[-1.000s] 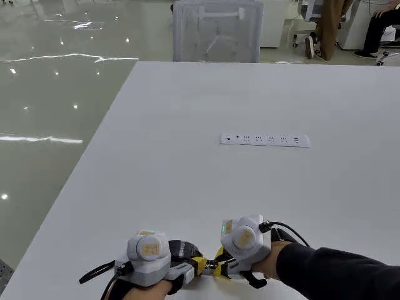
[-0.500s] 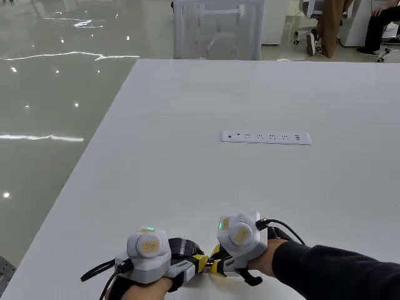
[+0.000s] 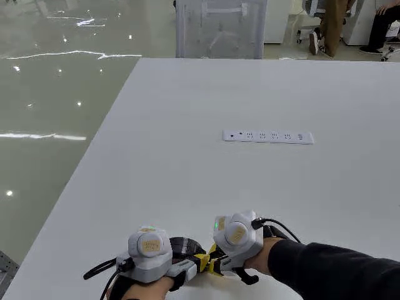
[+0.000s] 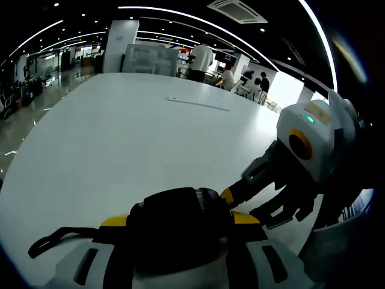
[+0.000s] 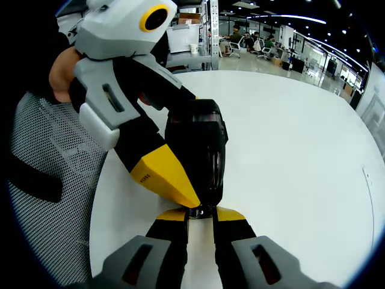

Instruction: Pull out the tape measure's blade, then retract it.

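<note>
My left tool (image 4: 180, 218) is clamped across the black tape measure (image 5: 201, 150), anchoring its case at the near edge of the desk (image 3: 187, 156). My right tool (image 5: 200, 214) is pinched together at the case mouth, apparently on the blade hook (image 5: 200, 209), ready to draw it out.

- The tape measure (image 5: 195, 144) sits near the worktop's (image 3: 187, 162) near edge, between the left gripper's (image 4: 180, 223) jaws.
- The right gripper (image 5: 200, 214) meets it from the right.
- A power strip (image 3: 267, 136) lies farther off, right of centre.
- A chair (image 3: 220, 28) stands beyond the far edge.
</note>
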### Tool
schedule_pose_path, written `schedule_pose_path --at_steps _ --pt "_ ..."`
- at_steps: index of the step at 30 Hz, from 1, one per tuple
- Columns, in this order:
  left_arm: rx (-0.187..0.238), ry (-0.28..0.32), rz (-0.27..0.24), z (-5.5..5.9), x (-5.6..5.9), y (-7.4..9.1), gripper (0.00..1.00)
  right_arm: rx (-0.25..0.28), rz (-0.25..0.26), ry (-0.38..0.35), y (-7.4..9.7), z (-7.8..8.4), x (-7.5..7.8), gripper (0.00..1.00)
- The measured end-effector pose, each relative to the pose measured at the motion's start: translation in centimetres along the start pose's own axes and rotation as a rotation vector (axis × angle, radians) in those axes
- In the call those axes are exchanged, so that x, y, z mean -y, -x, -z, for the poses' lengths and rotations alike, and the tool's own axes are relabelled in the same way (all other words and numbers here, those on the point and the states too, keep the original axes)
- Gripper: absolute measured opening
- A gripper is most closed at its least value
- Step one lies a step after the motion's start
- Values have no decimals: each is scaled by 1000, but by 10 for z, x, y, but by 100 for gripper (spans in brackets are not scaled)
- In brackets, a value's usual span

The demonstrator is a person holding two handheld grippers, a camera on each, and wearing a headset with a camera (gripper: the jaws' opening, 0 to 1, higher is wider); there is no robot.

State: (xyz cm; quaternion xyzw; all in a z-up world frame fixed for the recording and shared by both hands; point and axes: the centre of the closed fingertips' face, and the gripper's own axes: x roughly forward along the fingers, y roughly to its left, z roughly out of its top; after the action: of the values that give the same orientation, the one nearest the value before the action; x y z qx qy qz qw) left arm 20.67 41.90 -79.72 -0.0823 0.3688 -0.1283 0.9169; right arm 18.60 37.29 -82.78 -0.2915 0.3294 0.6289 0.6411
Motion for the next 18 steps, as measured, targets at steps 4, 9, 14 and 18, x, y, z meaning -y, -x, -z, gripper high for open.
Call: schedule_pose_path --at_steps 4,9,14,18 --pt "0 -1 0 0 0 0 58 3 1 -1 0 0 0 12" --pt "2 -2 0 -1 0 0 58 8 1 -6 0 0 1 12" --pt "3 -3 2 -1 0 -1 58 14 3 -13 1 -1 0 12" --pt "4 -6 3 -1 0 -1 58 16 6 -14 0 -1 0 12"
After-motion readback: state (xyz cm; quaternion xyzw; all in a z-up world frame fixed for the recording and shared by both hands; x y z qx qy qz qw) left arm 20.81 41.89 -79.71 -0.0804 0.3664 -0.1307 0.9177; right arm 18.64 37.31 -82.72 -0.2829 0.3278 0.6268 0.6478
